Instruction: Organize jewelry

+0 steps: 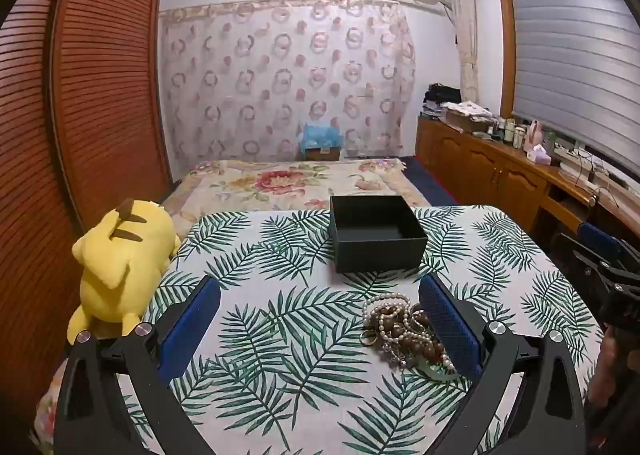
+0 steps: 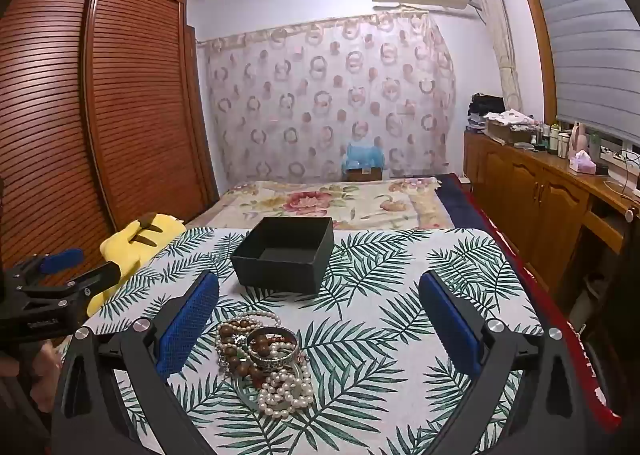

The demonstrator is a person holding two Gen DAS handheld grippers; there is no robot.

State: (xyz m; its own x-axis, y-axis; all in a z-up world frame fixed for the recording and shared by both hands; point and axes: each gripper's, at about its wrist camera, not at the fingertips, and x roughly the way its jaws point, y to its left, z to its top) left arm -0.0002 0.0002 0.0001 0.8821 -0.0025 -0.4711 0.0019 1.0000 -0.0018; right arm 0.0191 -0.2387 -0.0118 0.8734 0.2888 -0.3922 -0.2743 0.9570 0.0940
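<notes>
Lower centre of both wrist views: a tangled jewelry pile [image 2: 266,359] of pearl strands, wooden beads and a metal bangle [image 2: 272,347] lies on the leaf-print tablecloth [image 2: 400,295]. Above it, mid-frame, an empty black box [image 2: 284,255] stands open-topped, presumably to receive the pieces. Left gripper [image 1: 320,319] and right gripper [image 2: 318,311] both hover with jaws spread wide, holding nothing, evidently poised for a first pick. A yellow plush toy [image 1: 120,267] sits at the table's left edge.
</notes>
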